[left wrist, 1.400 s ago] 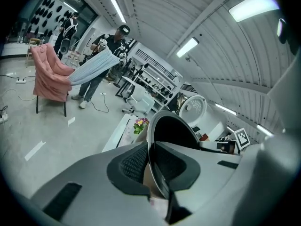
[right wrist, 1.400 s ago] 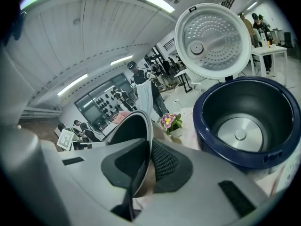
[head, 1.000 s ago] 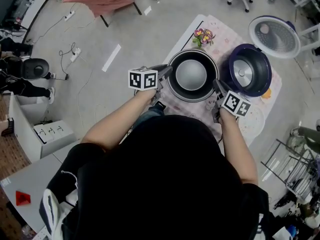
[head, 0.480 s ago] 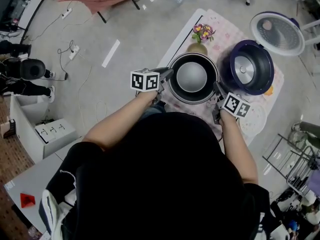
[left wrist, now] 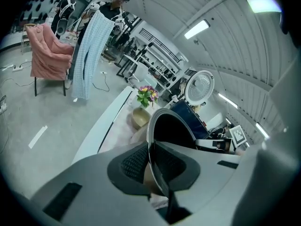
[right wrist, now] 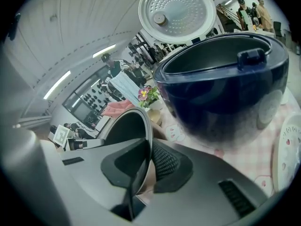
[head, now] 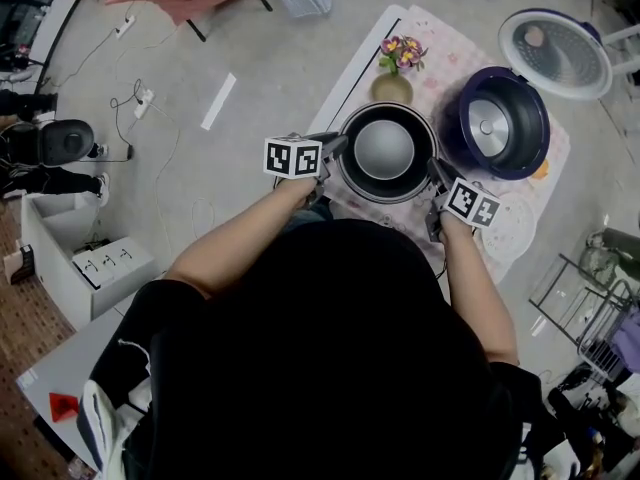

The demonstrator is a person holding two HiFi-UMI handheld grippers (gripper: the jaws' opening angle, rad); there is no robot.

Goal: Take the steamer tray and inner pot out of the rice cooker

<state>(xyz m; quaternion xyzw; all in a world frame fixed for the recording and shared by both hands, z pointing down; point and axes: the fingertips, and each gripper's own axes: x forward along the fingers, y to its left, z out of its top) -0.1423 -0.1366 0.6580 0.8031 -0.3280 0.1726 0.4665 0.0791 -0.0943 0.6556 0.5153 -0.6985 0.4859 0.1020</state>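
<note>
We held the inner pot (head: 385, 150) by its rim from two opposite sides. The left gripper (head: 338, 146) was pinched on the rim's left edge, with the thin metal lip between its ribbed pads. The right gripper (head: 432, 168) was clamped the same way on the right edge. The pot stood upright with its mouth facing straight up and its rim about level. Being round, it had no long side; the line between our two grips ran left to right across it.

It was out of the rice cooker (head: 497, 133) and just to that cooker's left, above the pink patterned cloth (head: 440, 53). We could not tell whether its base touched the cloth. The cooker's dark body was empty and its lid (head: 553, 53) was swung open behind it. A small vase of flowers (head: 392, 86) stood just beyond the pot. A white tray (head: 505, 236) lay flat on the cloth near the right gripper.
</note>
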